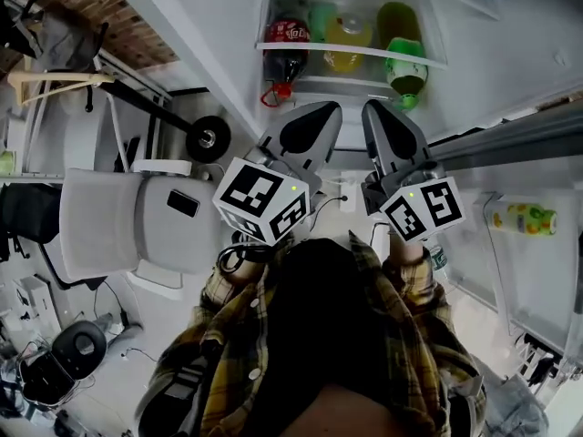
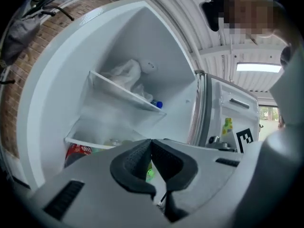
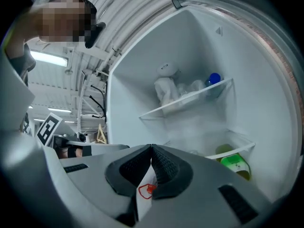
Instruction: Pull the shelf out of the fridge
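The fridge stands open ahead of me. In the head view its glass shelf with a white front rim point(image 1: 351, 51) has a cola bottle point(image 1: 284, 55), a yellow bottle point(image 1: 346, 44) and a green bottle point(image 1: 406, 64) hanging out below it. My left gripper point(image 1: 328, 109) and right gripper point(image 1: 372, 107) sit side by side just short of that shelf, touching nothing. The left gripper point(image 2: 151, 142) is shut and empty, with the shelf rim point(image 2: 90, 143) beyond it. The right gripper point(image 3: 151, 148) is also shut and empty, and the same shelf point(image 3: 235, 150) lies to its right.
A higher shelf point(image 3: 187, 98) carries white bags and a blue-capped bottle point(image 3: 214, 78). The open fridge door point(image 1: 510, 244) at the right holds a yellow bottle point(image 1: 524, 218). A grey chair point(image 1: 137, 221) stands at the left, near a wheeled frame point(image 1: 208, 137).
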Demonstrator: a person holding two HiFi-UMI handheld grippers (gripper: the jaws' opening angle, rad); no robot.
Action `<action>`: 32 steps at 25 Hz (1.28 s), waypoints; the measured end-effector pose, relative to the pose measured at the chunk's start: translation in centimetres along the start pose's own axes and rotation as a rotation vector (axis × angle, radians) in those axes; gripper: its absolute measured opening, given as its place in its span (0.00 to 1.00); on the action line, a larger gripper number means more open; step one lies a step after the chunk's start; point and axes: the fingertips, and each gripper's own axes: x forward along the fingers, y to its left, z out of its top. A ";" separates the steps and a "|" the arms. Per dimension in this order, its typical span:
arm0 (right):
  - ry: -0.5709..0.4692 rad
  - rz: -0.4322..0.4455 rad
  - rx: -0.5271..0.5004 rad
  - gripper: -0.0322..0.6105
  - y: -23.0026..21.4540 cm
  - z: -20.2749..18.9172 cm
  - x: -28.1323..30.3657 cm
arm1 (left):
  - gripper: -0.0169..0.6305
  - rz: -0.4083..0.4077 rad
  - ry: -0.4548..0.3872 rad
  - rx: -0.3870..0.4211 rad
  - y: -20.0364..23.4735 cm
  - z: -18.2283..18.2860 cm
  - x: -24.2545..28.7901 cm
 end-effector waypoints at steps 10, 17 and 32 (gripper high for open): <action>-0.017 -0.129 0.018 0.08 -1.9 -0.4 3.0 | 0.03 -0.115 0.033 -0.023 2.9 0.6 2.7; -0.003 -0.169 0.036 0.08 -3.7 -0.6 3.3 | 0.03 -0.118 0.056 -0.060 3.8 -0.3 3.4; 0.022 -0.073 0.089 0.08 -8.1 0.6 4.4 | 0.03 -0.009 0.011 -0.090 4.4 0.8 7.8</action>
